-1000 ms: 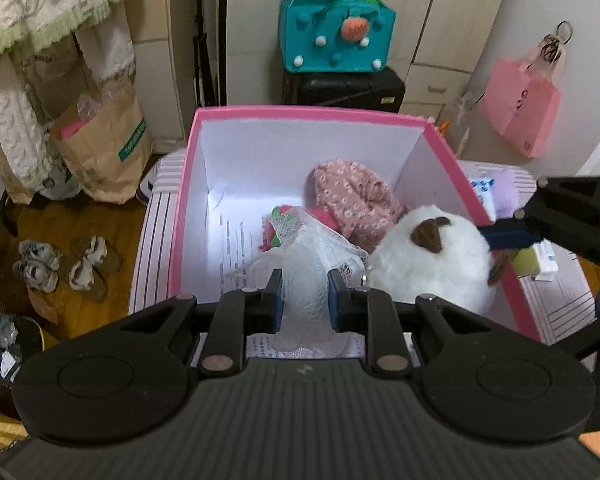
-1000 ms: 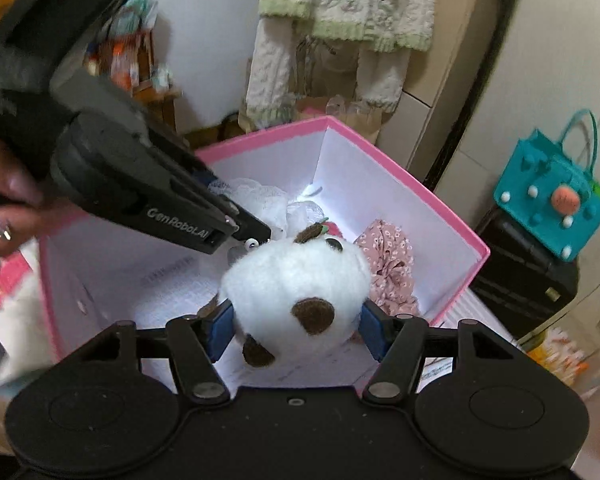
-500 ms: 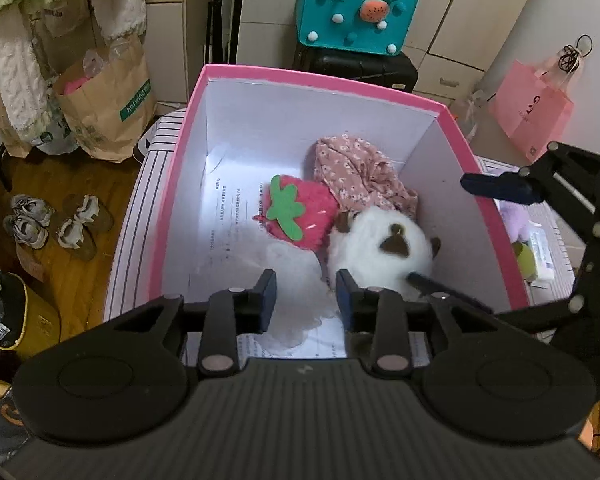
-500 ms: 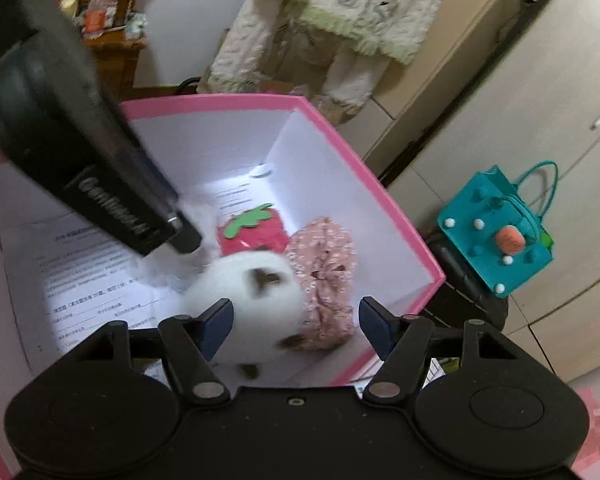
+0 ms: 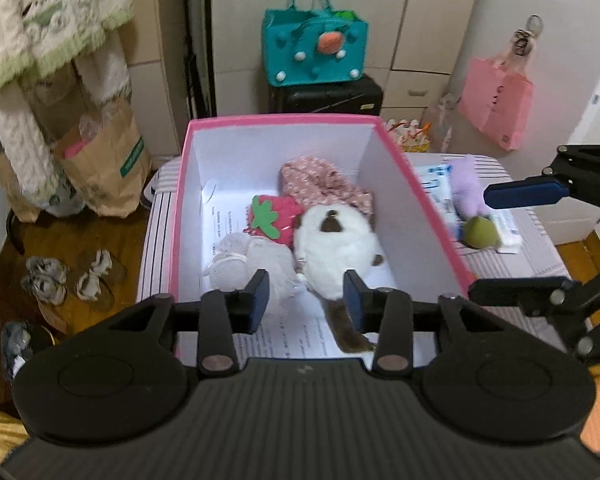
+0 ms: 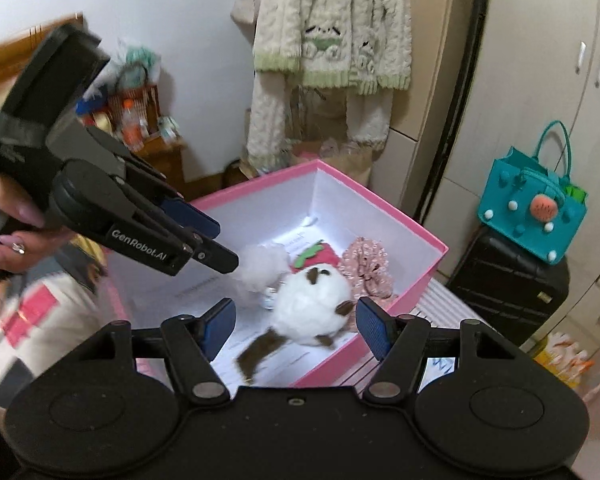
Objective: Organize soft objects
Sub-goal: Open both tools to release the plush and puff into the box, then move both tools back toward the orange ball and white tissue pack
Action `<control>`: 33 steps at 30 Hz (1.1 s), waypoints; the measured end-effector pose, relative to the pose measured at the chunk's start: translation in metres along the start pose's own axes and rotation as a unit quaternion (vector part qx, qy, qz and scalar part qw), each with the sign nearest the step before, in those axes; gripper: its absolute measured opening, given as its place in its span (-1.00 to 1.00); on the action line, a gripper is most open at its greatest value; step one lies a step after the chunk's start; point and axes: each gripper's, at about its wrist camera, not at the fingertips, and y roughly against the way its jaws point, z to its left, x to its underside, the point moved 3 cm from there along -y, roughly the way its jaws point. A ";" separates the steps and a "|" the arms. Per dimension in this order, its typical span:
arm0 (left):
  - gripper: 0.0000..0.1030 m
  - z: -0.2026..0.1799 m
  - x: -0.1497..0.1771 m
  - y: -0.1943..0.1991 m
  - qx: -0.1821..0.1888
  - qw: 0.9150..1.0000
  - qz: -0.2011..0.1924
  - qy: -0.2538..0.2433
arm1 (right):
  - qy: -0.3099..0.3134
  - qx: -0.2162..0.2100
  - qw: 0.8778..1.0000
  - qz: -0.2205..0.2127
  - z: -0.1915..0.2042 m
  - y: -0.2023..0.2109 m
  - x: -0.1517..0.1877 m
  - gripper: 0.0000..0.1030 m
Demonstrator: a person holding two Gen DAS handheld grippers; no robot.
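Note:
A pink box [image 5: 284, 121] with white inside walls holds a white and brown plush [image 5: 336, 246], a strawberry plush [image 5: 274, 220], a pink floral cloth [image 5: 324, 184] and a white mesh pouch [image 5: 252, 260]. The box [image 6: 432, 268] and plush [image 6: 312, 300] also show in the right wrist view. My left gripper [image 5: 306, 300] is open and empty above the box's near edge. My right gripper [image 6: 296, 328] is open and empty above the box. A purple plush [image 5: 466, 192] and a green ball [image 5: 480, 232] lie right of the box.
The box stands on a striped surface [image 5: 516, 264]. A teal bag [image 5: 316, 48] sits on a black case [image 5: 328, 96] behind. A pink bag [image 5: 496, 104] hangs at right. A paper bag [image 5: 100, 168] and shoes [image 5: 72, 276] are on the floor at left.
The left gripper let go of the white mesh pouch and the right let go of the white plush. Both objects now lie in the box, and both grippers have risen and opened.

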 end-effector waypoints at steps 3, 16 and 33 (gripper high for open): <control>-0.19 -0.012 0.002 0.024 -0.001 1.000 -0.010 -0.019 | -0.016 -0.014 1.000 -0.012 0.004 0.024 0.003 0.36; 0.00 -0.066 0.019 0.104 0.025 0.997 -0.016 -0.075 | -0.081 -0.042 0.995 -0.033 0.000 0.111 0.037 0.36; 0.32 -0.150 0.060 0.120 0.054 0.982 -0.015 -0.180 | -0.096 0.036 0.994 -0.039 0.000 0.156 0.111 0.41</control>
